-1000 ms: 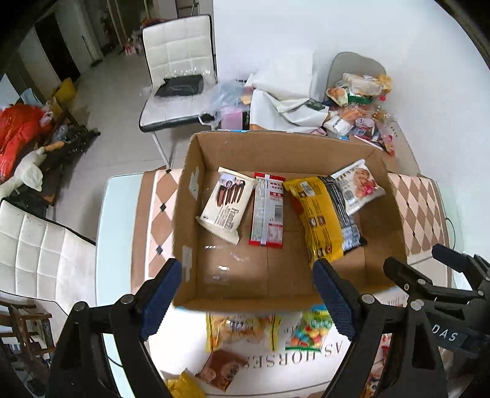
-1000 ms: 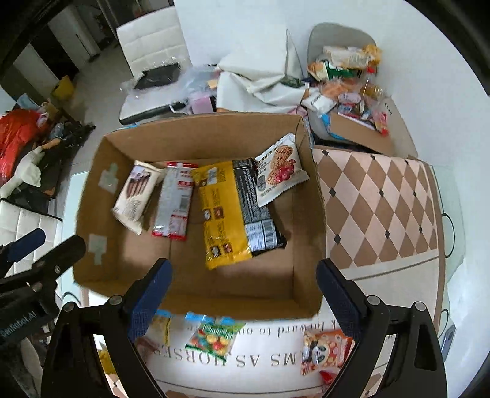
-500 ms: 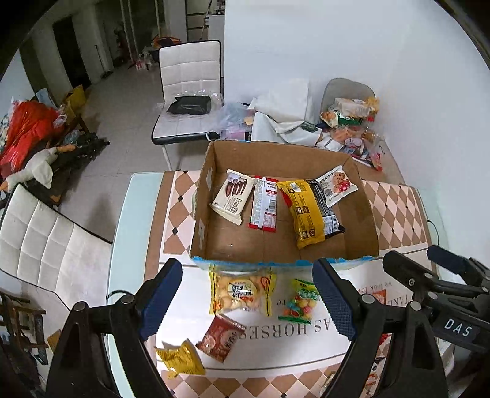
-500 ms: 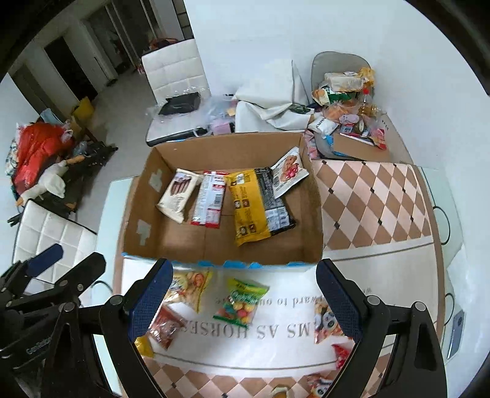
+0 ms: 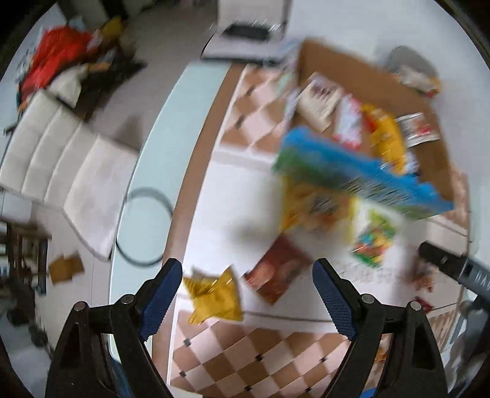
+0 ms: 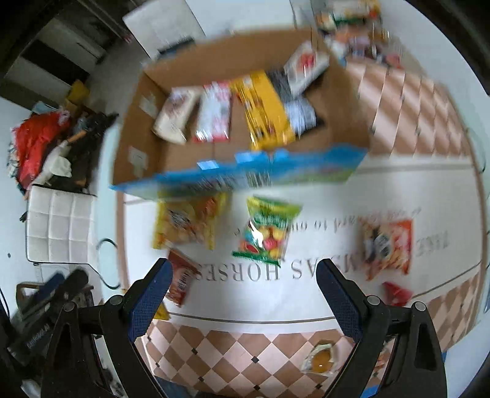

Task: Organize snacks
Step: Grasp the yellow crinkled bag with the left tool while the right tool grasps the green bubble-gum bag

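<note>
An open cardboard box (image 6: 171,153) with a blue printed front (image 6: 245,177) stands on the table and holds several flat snack packs (image 6: 263,107). It also shows in the left wrist view (image 5: 435,119). Loose packs lie in front of it: a yellow bag (image 6: 186,220), a green candy bag (image 6: 266,232), an orange bag (image 6: 387,245), a red-brown pack (image 5: 280,271) and a crumpled gold pack (image 5: 216,295). My left gripper (image 5: 246,303) is open and empty just above the gold pack. My right gripper (image 6: 242,301) is open and empty near the green candy bag. Both views are blurred.
The table has a checkered cloth (image 6: 214,352) with a white lettered panel (image 6: 337,284). A small clear wrapped item (image 6: 320,361) lies near the front edge. White chairs (image 5: 61,171) stand left of the table. More clutter (image 6: 352,27) sits behind the box.
Both grippers have pulled back from above the box and dropped toward the loose packs in front of it. The left one has swung left over the gold pack. Both stay open.
</note>
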The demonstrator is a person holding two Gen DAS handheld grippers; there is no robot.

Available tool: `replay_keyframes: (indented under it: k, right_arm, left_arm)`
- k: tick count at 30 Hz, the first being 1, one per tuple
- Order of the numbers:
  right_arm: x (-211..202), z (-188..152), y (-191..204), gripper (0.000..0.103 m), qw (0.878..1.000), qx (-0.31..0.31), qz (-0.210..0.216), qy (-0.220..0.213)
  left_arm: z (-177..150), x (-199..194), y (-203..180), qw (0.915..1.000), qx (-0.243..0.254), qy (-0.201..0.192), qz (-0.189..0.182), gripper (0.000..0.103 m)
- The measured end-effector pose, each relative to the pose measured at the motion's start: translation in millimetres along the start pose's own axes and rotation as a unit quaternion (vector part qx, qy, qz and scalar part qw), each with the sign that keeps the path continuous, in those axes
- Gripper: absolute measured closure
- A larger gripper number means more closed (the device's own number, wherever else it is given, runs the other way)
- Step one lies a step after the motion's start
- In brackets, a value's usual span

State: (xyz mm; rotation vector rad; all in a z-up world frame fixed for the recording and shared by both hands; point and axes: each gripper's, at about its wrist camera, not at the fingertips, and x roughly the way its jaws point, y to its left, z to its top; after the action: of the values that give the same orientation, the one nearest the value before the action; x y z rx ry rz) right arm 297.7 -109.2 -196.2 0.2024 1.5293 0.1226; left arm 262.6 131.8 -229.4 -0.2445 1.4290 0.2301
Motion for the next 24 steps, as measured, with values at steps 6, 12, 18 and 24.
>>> replay_keyframes:
  k: [6,12,18,24]
  right_arm:
    - [80.9,9.8,-11.7,0.007,0.997,0.041,-0.021,0.056]
    - [126.9,17.3,-19.0,0.007,0.994,0.056,-0.051,0.075]
    - [145.7,18.9,-16.7,0.008,0.993,0.056,-0.063,0.079]
    - [156.5,15.8,-3.5,0.032,0.992,0.037,-0.081,0.087]
  left_arm:
    - [-13.8,69.1,31.7,0.9956,-0.039,0.085,-0.005,0.016]
    - [-25.6,115.4,37.3,0.9881,-0.048,0.146,-0.014,0.016]
    - [-40.3,135.8,39.5,0.9833,-0.057,0.173,-0.011,0.016]
    - [-52.7,134.5,40.7,0.9857,-0.05,0.161,-0.002,0.039]
